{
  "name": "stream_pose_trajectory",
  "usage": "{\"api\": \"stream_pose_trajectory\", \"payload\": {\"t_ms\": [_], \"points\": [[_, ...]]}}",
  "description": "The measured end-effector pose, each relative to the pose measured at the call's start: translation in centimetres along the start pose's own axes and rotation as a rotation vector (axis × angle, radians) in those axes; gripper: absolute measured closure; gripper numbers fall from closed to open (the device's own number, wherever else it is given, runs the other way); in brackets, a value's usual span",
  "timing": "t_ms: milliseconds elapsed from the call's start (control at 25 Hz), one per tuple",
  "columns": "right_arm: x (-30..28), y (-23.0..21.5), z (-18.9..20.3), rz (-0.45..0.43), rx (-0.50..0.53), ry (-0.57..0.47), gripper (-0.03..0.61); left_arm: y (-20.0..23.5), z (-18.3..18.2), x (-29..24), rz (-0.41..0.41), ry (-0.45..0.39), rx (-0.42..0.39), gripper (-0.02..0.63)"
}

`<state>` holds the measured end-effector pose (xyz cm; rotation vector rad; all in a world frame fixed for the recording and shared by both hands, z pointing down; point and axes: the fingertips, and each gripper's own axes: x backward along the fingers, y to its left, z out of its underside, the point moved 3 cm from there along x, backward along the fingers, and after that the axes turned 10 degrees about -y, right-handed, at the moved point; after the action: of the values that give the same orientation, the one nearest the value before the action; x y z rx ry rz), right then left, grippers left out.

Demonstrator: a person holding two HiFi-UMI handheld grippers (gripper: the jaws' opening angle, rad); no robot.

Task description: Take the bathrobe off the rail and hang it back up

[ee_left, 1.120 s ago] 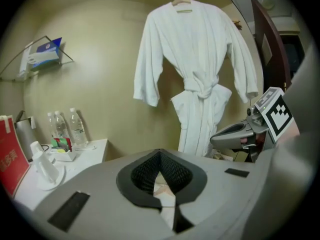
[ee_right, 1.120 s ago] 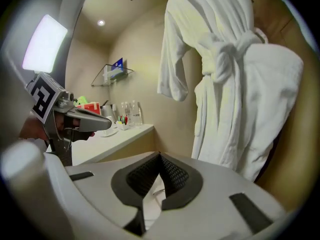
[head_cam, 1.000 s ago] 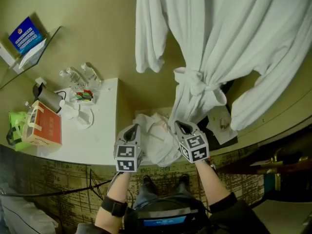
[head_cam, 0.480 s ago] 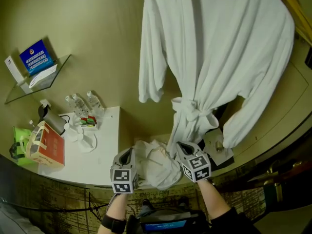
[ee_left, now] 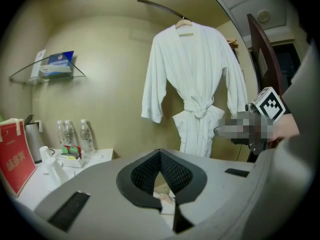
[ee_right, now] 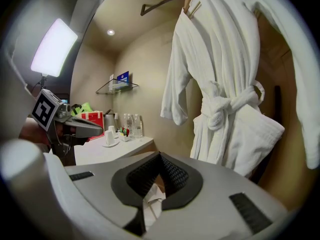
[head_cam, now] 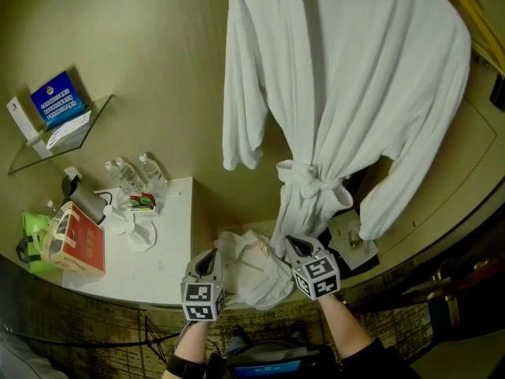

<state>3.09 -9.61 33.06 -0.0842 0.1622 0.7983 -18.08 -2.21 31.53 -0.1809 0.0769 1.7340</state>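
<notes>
White bathrobe [head_cam: 347,93] hangs on the rail [ee_left: 160,5] — belt [head_cam: 304,176] knotted.

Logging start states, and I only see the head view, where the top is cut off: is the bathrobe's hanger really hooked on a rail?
Observer: Yes. In the left gripper view the hanger hooks over the rail, with the bathrobe hanging from it.
Operator: Are the hand-held grippers open?
Observer: No. Their own views show the left hand-held gripper and the right hand-held gripper with jaws together.
</notes>
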Motion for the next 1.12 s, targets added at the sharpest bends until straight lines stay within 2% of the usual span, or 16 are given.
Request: {"api": "stream_pose_trajectory", "payload": {"t_ms": [280, 440, 720, 800, 880, 1000, 1120], "points": [[0.7, 0.1, -2.9, 0.009, 0.029, -0.054, 0.554, -1.7, -3.0, -1.0, 0.041, -0.064, -0.067, 0.614], [0.6, -2.0, -6.3, 0.028, 0.072, -0.119, 0.554, -3.0, -7.0, -3.5, 0.055, -0.122, -0.113, 0.612], [1.5, -4.9, -16.9, 0.048, 0.167, -0.285, 0.554, -6.2, -16.9, -7.8, 0.111, -0.285, -0.277, 0.608], [2.0, -6.1, -19.5, 0.061, 0.190, -0.330, 0.554, -7.2, -19.9, -8.7, 0.117, -0.329, -0.314, 0.571], [2.6, -6.8, -22.3, 0.061, 0.209, -0.377, 0.554, -8.1, -23.1, -9.5, 0.113, -0.379, -0.359, 0.571], [4.1, -7.2, -27.2, 0.042, 0.250, -0.462, 0.554, -9.6, -28.7, -10.5, 0.092, -0.460, -0.442, 0.535], [5.7, -7.9, -31.9, 0.041, 0.297, -0.551, 0.554, -11.0, -34.7, -11.1, 0.064, -0.541, -0.526, 0.480]]}}
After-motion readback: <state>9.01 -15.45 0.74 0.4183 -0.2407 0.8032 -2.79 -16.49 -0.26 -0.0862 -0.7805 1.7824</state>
